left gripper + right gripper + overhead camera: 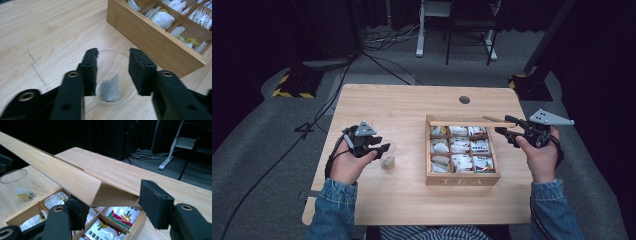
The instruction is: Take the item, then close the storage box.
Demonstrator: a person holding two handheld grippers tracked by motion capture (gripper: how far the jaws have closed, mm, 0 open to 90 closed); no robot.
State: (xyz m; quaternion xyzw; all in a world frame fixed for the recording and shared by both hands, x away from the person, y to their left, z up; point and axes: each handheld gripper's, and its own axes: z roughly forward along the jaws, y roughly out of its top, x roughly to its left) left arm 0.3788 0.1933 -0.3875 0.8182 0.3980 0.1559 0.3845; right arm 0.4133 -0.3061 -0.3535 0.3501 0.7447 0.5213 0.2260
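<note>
**Tea box open, lid raised between the right tongs**

A square wooden tea box (462, 177) sits right of centre on the pale wood-grain tabletop (407, 107), its nine compartments filled with paper sachets. Its flat wooden lid (62, 177) stands lifted between the spread right tongs (112, 205); contact unclear. The left tongs (112, 72) hang released over a clear cup (110, 75) holding one grey tea bag (110, 88).

Place: a lab or studio set up for recording
Walls: dark all round
Floor: grey carpet (257, 150), loose black cables (377, 60) at 11 o'clock
Gear: stand feet with yellow-black hazard tape (292, 86) at 10 o'clock
Furniture: plain wooden table (412, 110), a white desk leg (420, 30) at 12 o'clock
</note>
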